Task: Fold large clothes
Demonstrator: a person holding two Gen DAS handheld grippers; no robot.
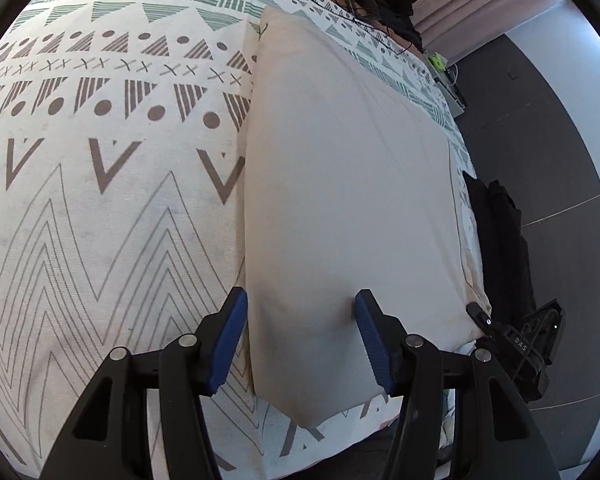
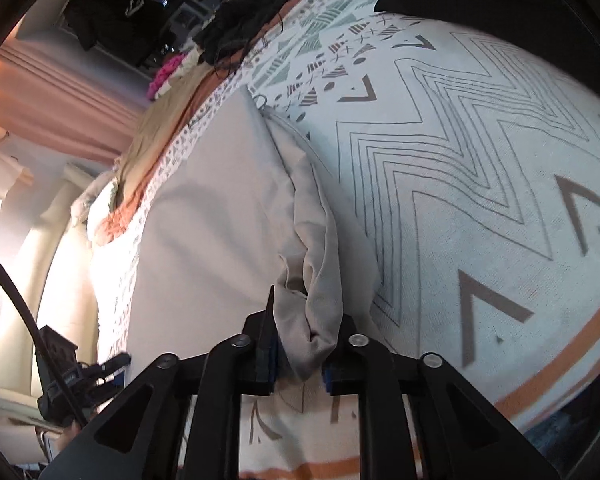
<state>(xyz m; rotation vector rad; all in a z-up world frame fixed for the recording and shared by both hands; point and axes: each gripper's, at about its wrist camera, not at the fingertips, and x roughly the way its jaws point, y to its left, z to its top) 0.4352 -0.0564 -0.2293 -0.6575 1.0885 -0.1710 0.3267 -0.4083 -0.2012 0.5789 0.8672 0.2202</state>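
Lying folded in a long panel on the patterned bed cover (image 1: pixel 100 200), the cream garment (image 1: pixel 348 184) looks light, limp and creasable. The right tool (image 2: pixel 300 344) is clenched on its bunched edge (a secure hold); the left tool (image 1: pixel 300 320) hovers released over the near end.

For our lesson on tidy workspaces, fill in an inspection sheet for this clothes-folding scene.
Surface: patterned bedspread covering the bed.
Job's things: beige garment, folded long, one edge bunched.
Clutter: dark clothes pile at the far end.
Grippers: left tongs open, astride the garment's near corner; right tongs shut on the bunched edge.
Cables: thin black cord across the far bedspread.
Surroundings: pink curtain, grey floor.
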